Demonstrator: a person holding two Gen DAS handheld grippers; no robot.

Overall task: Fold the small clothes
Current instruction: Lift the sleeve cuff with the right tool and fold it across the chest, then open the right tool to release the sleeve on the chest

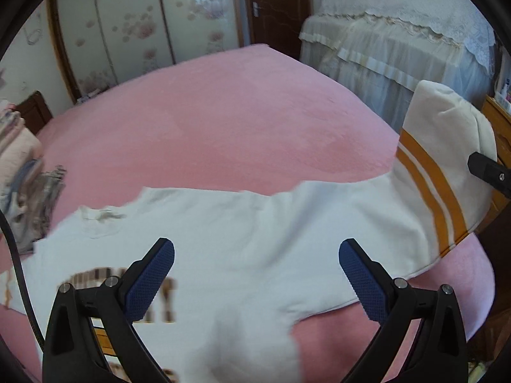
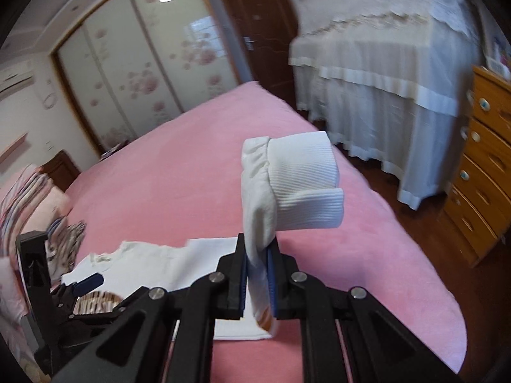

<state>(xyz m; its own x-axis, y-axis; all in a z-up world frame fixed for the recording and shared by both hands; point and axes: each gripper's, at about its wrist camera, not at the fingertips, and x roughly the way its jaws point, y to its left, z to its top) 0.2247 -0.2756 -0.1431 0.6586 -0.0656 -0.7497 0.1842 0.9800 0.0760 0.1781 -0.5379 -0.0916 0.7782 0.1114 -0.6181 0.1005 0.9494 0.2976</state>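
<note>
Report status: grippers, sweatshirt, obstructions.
Right gripper shut on sleeve, lifted. Left gripper open over white sweatshirt. Nothing in the way on pink bed.

Bedroom in a home, as I read it: bed with pink cover (image 1: pixel 223 111), sliding wardrobe doors with rose print (image 2: pixel 134 73), dark wooden door (image 2: pixel 255 25), wooden chest of drawers (image 2: pixel 485 172), possibly a wall air conditioner (image 2: pixel 16 79), blurred.

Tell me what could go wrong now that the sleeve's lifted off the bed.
The right tongs pinch only a narrow strip of the sleeve, so it could slip free. The left tongs hang open above the white sweatshirt, pinning nothing, so the body may drag across the pink bedspread.
</note>
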